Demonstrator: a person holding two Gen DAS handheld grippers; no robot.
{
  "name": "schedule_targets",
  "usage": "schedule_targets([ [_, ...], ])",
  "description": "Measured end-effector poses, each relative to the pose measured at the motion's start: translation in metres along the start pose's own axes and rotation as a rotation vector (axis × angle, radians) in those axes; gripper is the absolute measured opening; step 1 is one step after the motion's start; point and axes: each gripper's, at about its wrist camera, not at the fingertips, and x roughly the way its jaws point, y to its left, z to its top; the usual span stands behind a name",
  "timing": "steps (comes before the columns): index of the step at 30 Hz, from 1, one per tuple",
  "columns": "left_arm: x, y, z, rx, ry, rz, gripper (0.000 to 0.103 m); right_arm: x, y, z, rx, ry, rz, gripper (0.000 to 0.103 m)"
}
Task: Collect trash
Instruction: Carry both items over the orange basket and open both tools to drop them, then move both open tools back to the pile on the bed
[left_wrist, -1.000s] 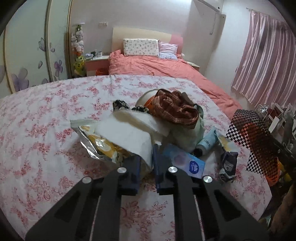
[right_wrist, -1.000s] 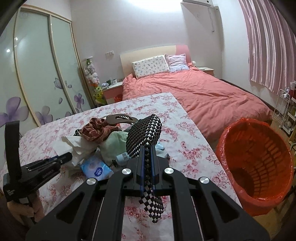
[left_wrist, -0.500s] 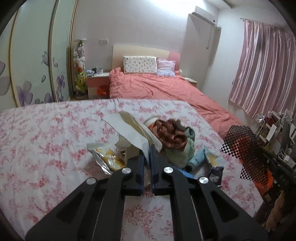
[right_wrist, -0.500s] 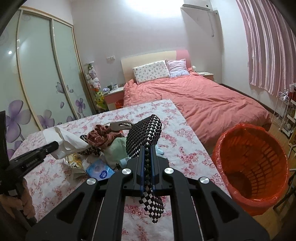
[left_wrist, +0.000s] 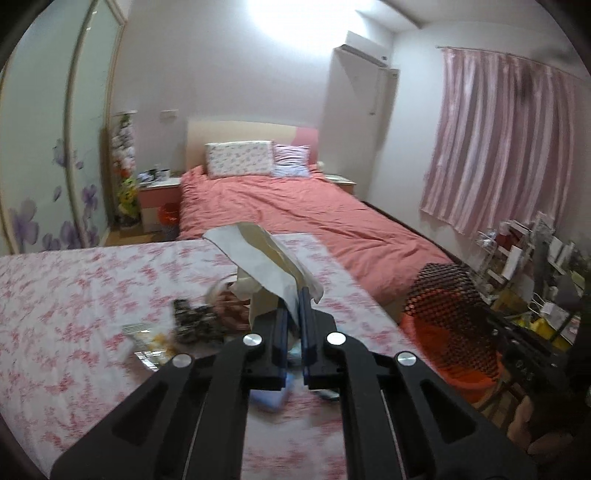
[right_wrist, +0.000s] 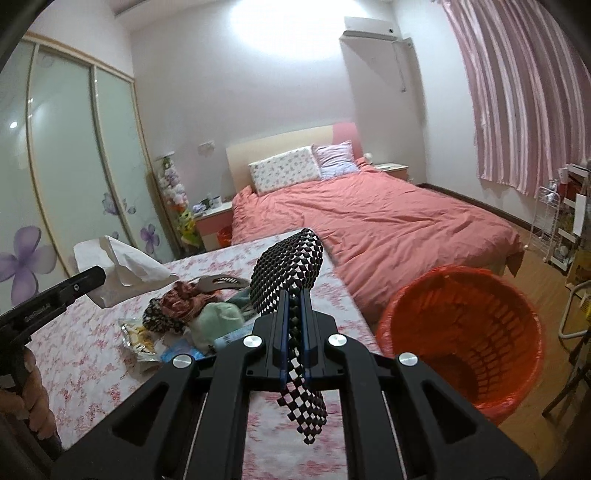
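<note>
Above the clutter pile (right_wrist: 192, 317) on the floral cover, the left gripper (left_wrist: 291, 295) has closed on the white tissue (left_wrist: 266, 258) and lifted it clear, so one piece of trash is off the pile and ready to carry. The tissue stretches long, up and away from the jaws toward the far bed. The right gripper (right_wrist: 291, 299) stays clamped on the black-and-white net (right_wrist: 288, 273), held upright left of the orange bin (right_wrist: 461, 332); blur hides its lower end, probably hanging free.
</note>
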Motion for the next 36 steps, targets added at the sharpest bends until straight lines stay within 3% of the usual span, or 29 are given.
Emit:
schedule_targets([
  [19, 0.067, -0.176, -0.017, 0.146, 0.108, -0.323, 0.007, 0.001, -0.108, 0.000, 0.156, -0.037, -0.181, 0.006],
  [29, 0.128, -0.218, -0.032, 0.159, 0.181, -0.367, 0.009, 0.021, -0.152, -0.003, 0.237, -0.018, -0.208, 0.006],
  [30, 0.134, -0.218, -0.035, 0.155, 0.193, -0.360, 0.012, 0.024, -0.154, -0.004, 0.244, -0.010, -0.210, 0.008],
  [32, 0.146, -0.218, -0.040, 0.150, 0.222, -0.347, 0.032, 0.033, -0.161, -0.007, 0.259, 0.018, -0.211, 0.018],
  [34, 0.153, -0.215, -0.044, 0.146, 0.242, -0.329, 0.039, 0.033, -0.164, -0.011, 0.262, 0.028, -0.216, 0.040],
  [36, 0.155, -0.211, -0.046, 0.146, 0.248, -0.316, 0.042, 0.031, -0.163, -0.016, 0.261, 0.033, -0.225, 0.046],
])
